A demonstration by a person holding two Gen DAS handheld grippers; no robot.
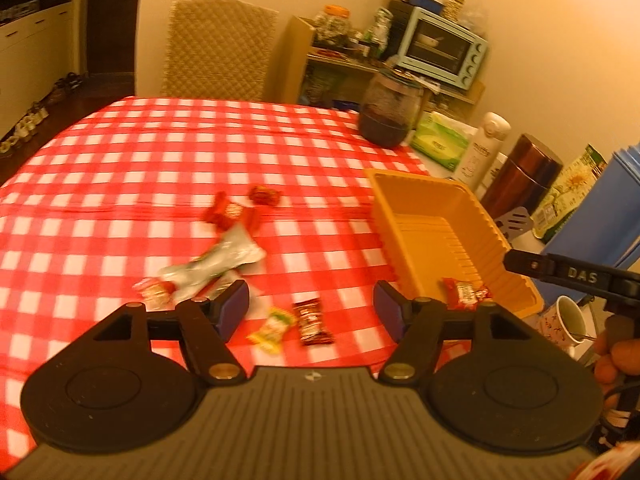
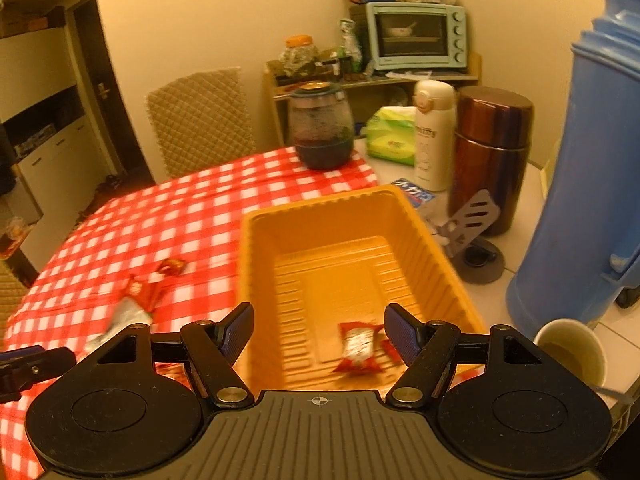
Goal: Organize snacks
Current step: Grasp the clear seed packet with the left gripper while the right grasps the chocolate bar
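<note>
While both hand-held grippers (image 1: 311, 312) (image 2: 319, 334) gape empty, a crinkly red wrapper (image 2: 357, 347) lies in the ribbed orange tray (image 2: 400, 208).

Place: home dining room.
Near: checked tablecloth (image 1: 168, 148).
Far: toaster oven (image 2: 416, 36) on cluttered shelf, quilted chair (image 1: 220, 48).
Right: flasks (image 2: 492, 156).

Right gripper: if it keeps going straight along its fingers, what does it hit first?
Probably the red snack packet lying in the orange tray; the right gripper is open and empty. Depth is uncertain.
</note>
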